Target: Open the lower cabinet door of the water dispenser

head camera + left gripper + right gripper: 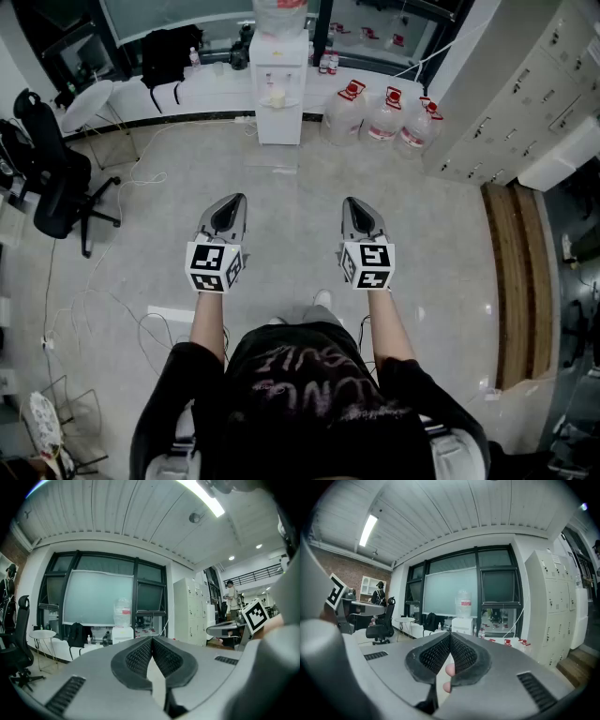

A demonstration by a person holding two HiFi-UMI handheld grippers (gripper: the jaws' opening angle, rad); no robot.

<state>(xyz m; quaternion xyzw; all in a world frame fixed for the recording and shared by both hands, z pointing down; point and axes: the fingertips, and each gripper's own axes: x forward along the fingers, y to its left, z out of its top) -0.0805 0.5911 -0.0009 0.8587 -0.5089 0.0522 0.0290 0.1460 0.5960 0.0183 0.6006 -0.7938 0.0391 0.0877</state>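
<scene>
The white water dispenser (279,89) stands against the far window ledge with a bottle on top; its lower cabinet door (278,122) looks closed. Both grippers are held level over the floor, well short of it. My left gripper (228,208) is shut with nothing in it, and my right gripper (362,212) is shut and empty too. In the left gripper view the dispenser (123,633) shows small beyond the closed tips of the left gripper (152,640). In the right gripper view the dispenser (462,624) stands far past the right gripper (450,635).
Several water jugs (382,118) stand right of the dispenser. Grey lockers (525,103) and a wooden strip (521,281) line the right side. A black office chair (56,187) and loose cables (112,305) are at the left. A black backpack (169,54) rests on the ledge.
</scene>
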